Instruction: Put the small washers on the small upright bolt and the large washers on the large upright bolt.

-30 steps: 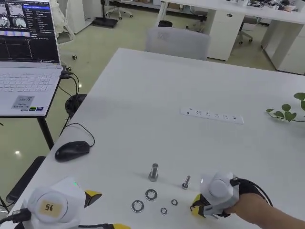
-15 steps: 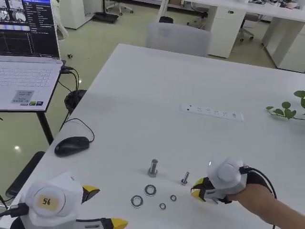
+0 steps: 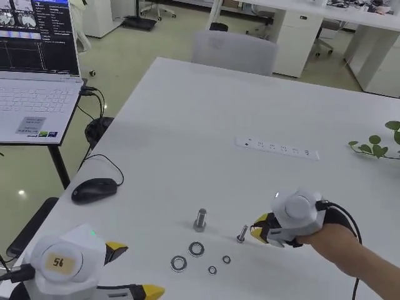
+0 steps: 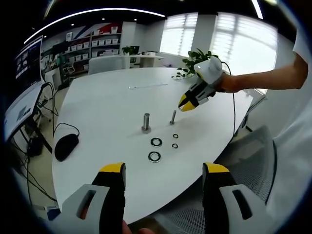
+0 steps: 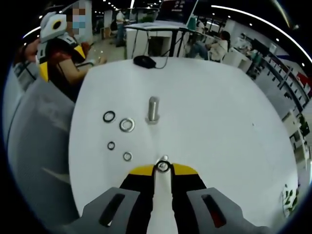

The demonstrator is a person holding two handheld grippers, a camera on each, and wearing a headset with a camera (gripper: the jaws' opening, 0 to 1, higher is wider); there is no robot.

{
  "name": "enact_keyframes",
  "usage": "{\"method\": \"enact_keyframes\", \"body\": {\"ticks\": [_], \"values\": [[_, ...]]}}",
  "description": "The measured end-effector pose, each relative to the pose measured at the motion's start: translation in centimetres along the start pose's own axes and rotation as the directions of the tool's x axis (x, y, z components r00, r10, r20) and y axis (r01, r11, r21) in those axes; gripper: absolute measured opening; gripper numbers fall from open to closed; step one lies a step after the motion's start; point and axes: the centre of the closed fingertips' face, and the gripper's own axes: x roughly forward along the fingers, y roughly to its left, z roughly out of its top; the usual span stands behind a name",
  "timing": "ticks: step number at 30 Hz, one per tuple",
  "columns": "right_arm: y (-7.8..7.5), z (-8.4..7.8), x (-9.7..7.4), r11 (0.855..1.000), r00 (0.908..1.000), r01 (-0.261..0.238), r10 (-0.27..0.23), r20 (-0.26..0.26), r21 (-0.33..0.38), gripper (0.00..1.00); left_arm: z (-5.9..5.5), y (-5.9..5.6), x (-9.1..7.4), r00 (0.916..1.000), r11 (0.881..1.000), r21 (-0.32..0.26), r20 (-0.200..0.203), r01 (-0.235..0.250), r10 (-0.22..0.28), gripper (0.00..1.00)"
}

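A large upright bolt point(image 3: 200, 220) point(image 5: 153, 108) and a small upright bolt point(image 3: 242, 235) point(image 4: 172, 117) stand on the white table point(image 3: 187, 137). In front of them lie two large washers point(image 3: 196, 249) point(image 3: 179, 263) and two small washers point(image 3: 226, 259) point(image 3: 212, 270). My right gripper point(image 3: 255, 232) point(image 5: 163, 168) is shut on a small washer point(image 5: 163, 166), held right at the top of the small bolt point(image 5: 165, 158). The left gripper point(image 3: 134, 270) point(image 4: 163, 170) hangs open at the near left, well short of the washers, with nothing between its fingers.
A black mouse point(image 3: 95, 189) with its cable lies at the left table edge. An open laptop point(image 3: 31, 94) sits on a stand further left. A white power strip point(image 3: 277, 150) lies mid-table, a plant point(image 3: 378, 145) at the right edge, a grey chair point(image 3: 232, 53) behind.
The right gripper has risen from the table beside the small washers and moved up to the small bolt's top. The left gripper has stayed roughly where it was.
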Motion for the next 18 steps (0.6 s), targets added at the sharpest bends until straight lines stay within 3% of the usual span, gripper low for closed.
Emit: {"method": "enact_keyframes", "body": {"ticks": [7, 18], "values": [[-0.2, 0.8, 0.9, 1.000, 0.9998, -0.015, 0.014, -0.012, -0.023, 0.13, 0.2, 0.0, 0.1, 1.0000, 1.000, 0.000, 0.002, 0.000, 0.000, 0.63], [-0.3, 0.4, 1.4, 0.998, 0.9979, -0.031, 0.027, -0.060, -0.061, 0.13, 0.2, 0.2, -0.1, 1.0000, 1.000, -0.002, 0.001, -0.006, 0.006, 0.63]]}}
